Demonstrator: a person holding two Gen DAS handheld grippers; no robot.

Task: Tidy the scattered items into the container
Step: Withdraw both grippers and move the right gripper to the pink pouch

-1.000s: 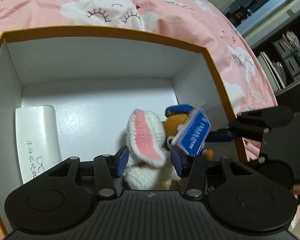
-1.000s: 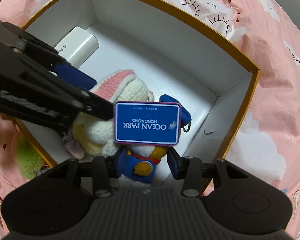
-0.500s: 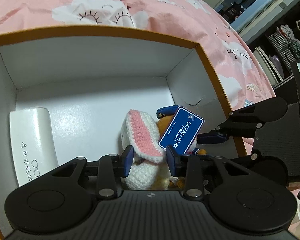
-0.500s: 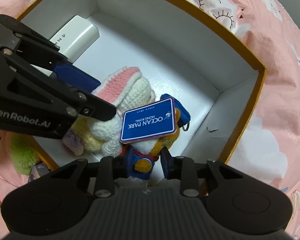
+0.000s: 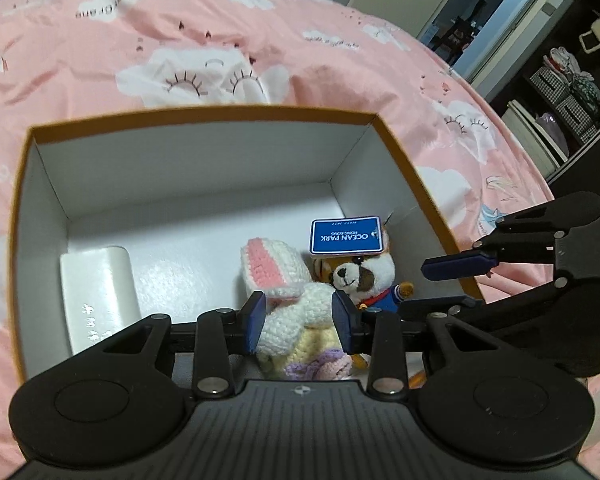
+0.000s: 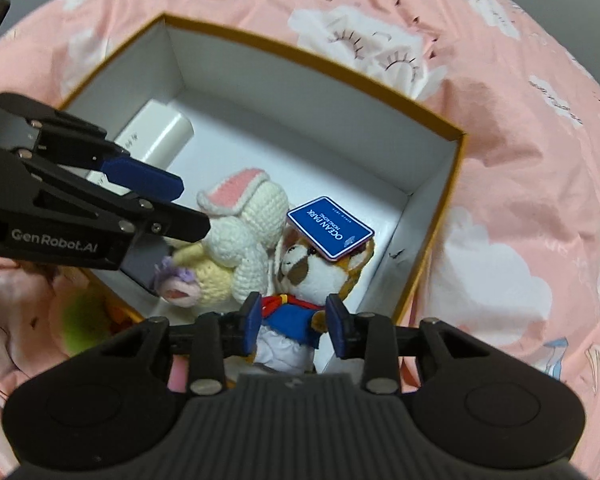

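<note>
While one pink cloud-print bedspread (image 5: 340, 60) fills both frames, one orange-rimmed white cardboard box (image 5: 204, 114) sits centre, holding three things: one glossy white rounded case (image 5: 96, 292) lower left, one crocheted white rabbit (image 5: 288, 304), and one plush red panda (image 6: 312, 276) under a blue card tag (image 6: 330, 227). Left gripper (image 5: 299, 318) stands apart; right gripper (image 6: 294, 322) is opening, nothing pinched.

Open orange-rimmed white cardboard box (image 5: 400, 148) sat on the pink cloud-print bedspread (image 5: 100, 52), mid-frame in both views. Inside, left wrist view: white rectangular packet (image 5: 96, 296) at lower left against the left wall; white-and-pink crocheted bunny (image 5: 284, 300) at lower centre; brown-and-white plush animal in a blue sailor top (image 5: 364, 276) touching its right side, near the right wall. Blue rectangular card tag (image 5: 346, 236) lay on the plush's head.
</note>
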